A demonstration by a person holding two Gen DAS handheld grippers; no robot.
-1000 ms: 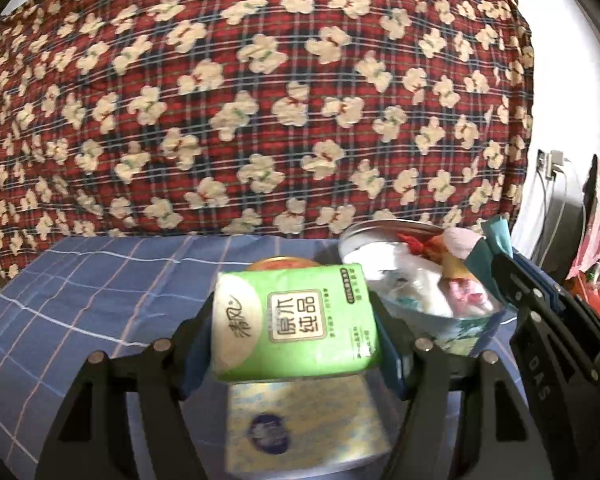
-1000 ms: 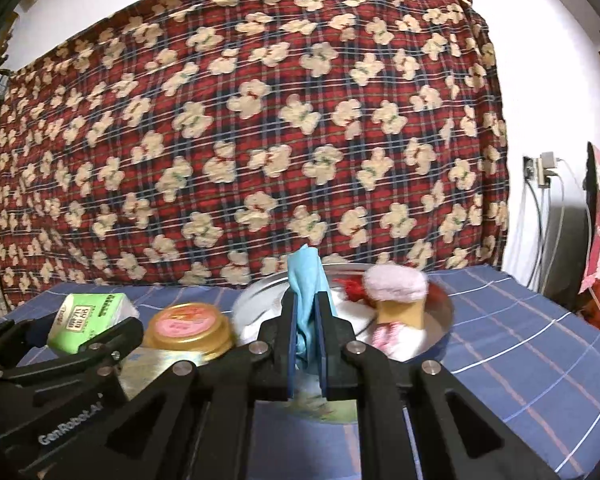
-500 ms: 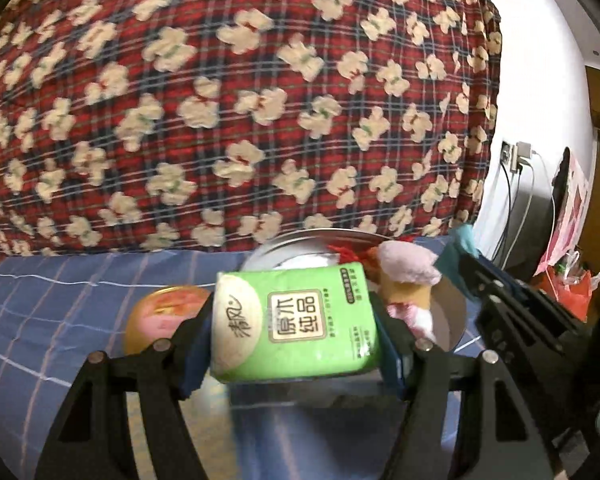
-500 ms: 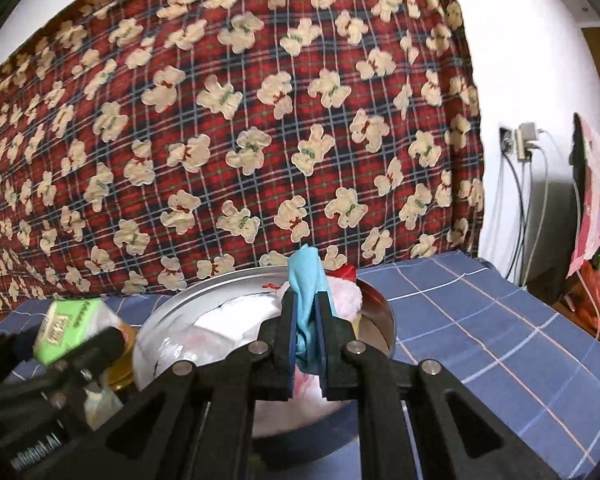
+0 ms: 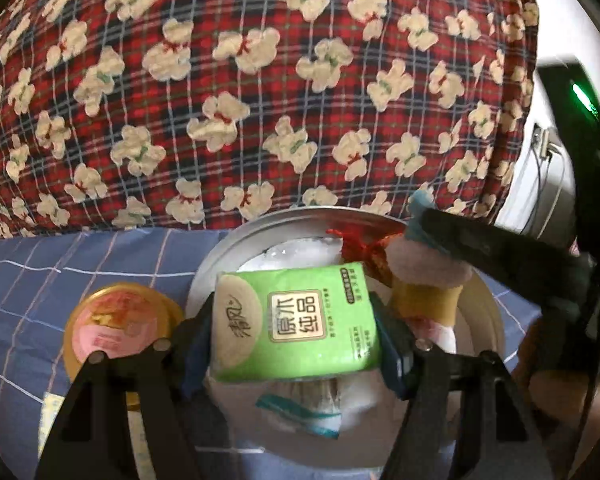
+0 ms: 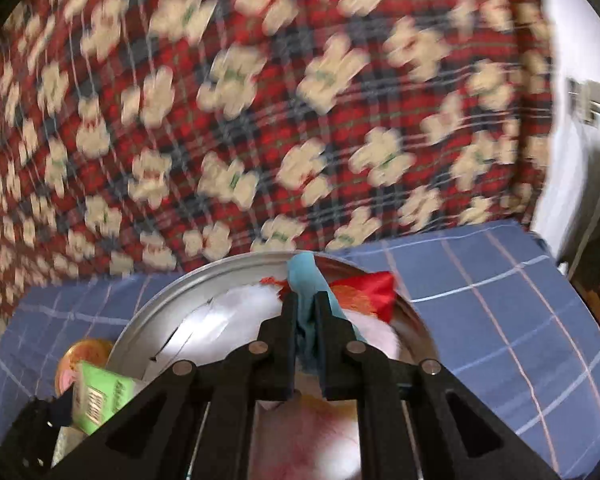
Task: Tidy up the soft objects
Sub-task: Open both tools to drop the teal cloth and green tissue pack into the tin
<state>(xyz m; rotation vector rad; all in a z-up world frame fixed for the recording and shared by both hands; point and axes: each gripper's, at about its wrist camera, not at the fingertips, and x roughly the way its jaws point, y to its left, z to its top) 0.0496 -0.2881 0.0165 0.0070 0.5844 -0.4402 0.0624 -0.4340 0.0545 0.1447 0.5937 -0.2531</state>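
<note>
While left hand-held gripper (image 5: 296,344) clamps it, green tissue pack (image 5: 294,322) looks plump.

The green tissue pack (image 5: 296,326) clamped between the left gripper's (image 5: 296,328) fingers reads "清风" and "原木纯品"; its smaller print is illegible.

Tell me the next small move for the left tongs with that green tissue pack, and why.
Probably lower slightly and open. The left tongs are shut on the green tissue pack, which hangs over the metal basin that already holds soft items. The right tongs, clamping a blue cloth, are also over it, so keep apart.
</note>
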